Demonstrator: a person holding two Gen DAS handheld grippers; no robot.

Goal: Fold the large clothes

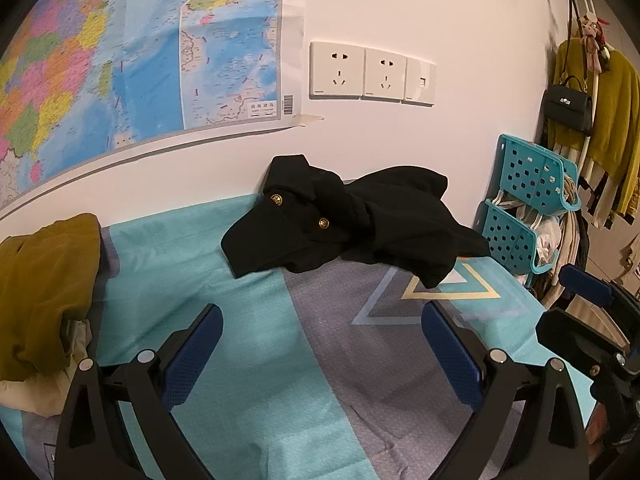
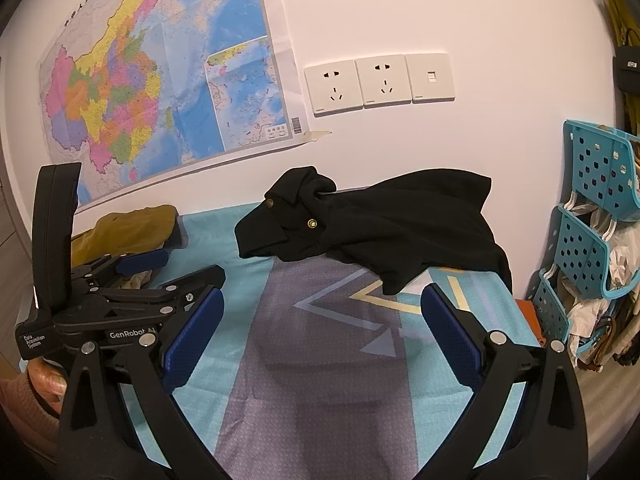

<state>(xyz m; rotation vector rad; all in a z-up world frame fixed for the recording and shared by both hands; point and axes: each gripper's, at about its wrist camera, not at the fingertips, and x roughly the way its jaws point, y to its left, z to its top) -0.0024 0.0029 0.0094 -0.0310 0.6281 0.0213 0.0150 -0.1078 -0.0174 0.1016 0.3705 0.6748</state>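
A black jacket with gold buttons (image 1: 352,224) lies crumpled at the far side of the bed, against the wall; it also shows in the right wrist view (image 2: 384,232). My left gripper (image 1: 322,320) is open and empty, hovering above the bedsheet a short way in front of the jacket. My right gripper (image 2: 322,304) is open and empty too, at about the same distance from the jacket. The left gripper shows at the left of the right wrist view (image 2: 152,276). Part of the right gripper shows at the right edge of the left wrist view (image 1: 588,292).
The bedsheet (image 1: 248,320) is teal and grey with triangle prints. An olive garment pile (image 1: 44,288) lies at the left. A teal perforated rack (image 1: 528,208) stands at the right by hanging clothes (image 1: 612,120). A map (image 2: 160,80) and wall sockets (image 2: 380,84) are behind.
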